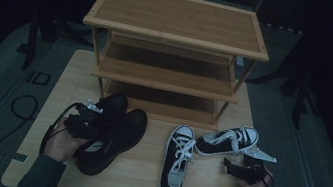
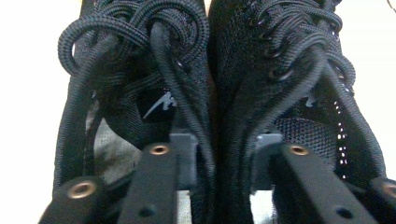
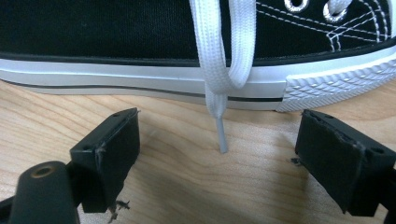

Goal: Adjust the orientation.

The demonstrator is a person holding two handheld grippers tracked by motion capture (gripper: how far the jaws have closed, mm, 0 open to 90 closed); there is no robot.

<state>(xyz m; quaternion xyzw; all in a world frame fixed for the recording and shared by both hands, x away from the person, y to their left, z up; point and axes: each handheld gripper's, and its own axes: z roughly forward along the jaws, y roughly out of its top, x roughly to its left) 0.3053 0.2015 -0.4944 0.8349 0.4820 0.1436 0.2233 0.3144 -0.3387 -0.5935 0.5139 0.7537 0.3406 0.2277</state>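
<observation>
Two black lace-up shoes (image 1: 119, 141) lie side by side at the table's left. My left gripper (image 1: 92, 119) reaches into them from behind. In the left gripper view one jaw sits inside each shoe, and the left gripper (image 2: 224, 158) pinches the inner collars of the left shoe (image 2: 135, 70) and the right shoe (image 2: 280, 56) together. At the right, my right gripper (image 1: 239, 167) rests on the table just in front of a black-and-white sneaker (image 1: 228, 140). The right gripper (image 3: 219, 154) stands open, with a white lace (image 3: 224, 60) dangling off the sneaker's side (image 3: 116, 37) between its jaws, touching neither.
A second black-and-white sneaker (image 1: 177, 161) lies toe-forward in the middle of the wooden table (image 1: 140, 180). A three-tier bamboo shoe rack (image 1: 178, 24) stands at the back with bare shelves. Cables trail off the table's left side.
</observation>
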